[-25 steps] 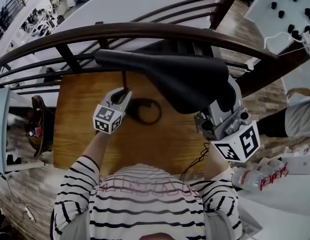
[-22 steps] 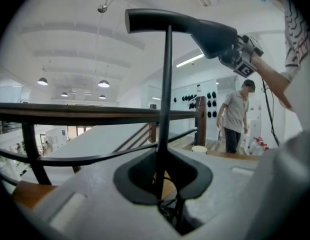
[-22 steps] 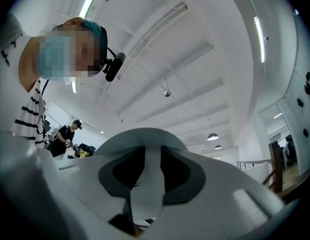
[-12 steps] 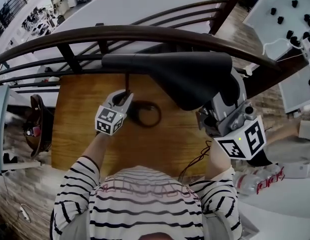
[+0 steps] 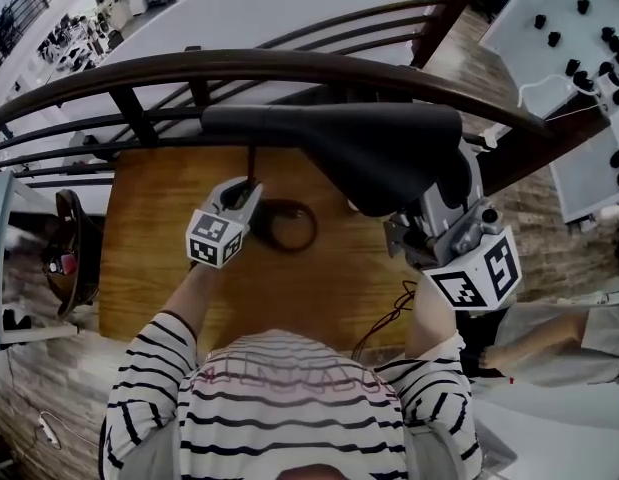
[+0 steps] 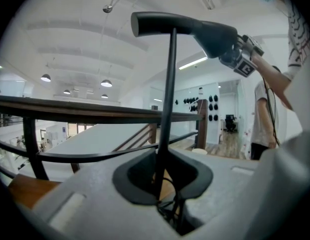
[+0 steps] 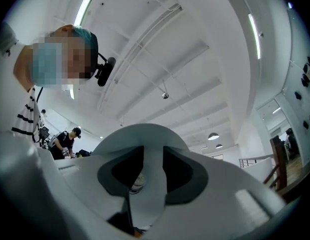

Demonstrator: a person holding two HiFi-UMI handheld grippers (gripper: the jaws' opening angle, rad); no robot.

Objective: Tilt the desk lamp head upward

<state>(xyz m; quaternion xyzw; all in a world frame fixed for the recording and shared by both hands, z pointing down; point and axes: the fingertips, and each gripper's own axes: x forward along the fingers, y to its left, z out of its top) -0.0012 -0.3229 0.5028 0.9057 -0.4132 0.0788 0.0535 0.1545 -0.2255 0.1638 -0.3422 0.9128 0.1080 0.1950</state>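
Steadying the lamp stem (image 5: 251, 164) at centre left above the worktop (image 5: 154, 268) with left tongs (image 5: 247, 190) clamped on it, gripping the lamp head (image 5: 339, 136), spanning upper centre, at its right end with right tongs (image 7: 150, 159) closed on it for upward leverage.

wooden desk (image 5: 149, 268) | dark curved railing (image 5: 289, 66) behind | plank floor (image 5: 549, 243) | ceiling lamps (image 6: 106, 83) lit

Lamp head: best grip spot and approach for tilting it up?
Probably the wide right end of the lamp head. It lies farthest from where the thin lamp stem joins, so it gives the most leverage. Come from the right and slightly below, with the jaws spanning the head's flat, thin profile.
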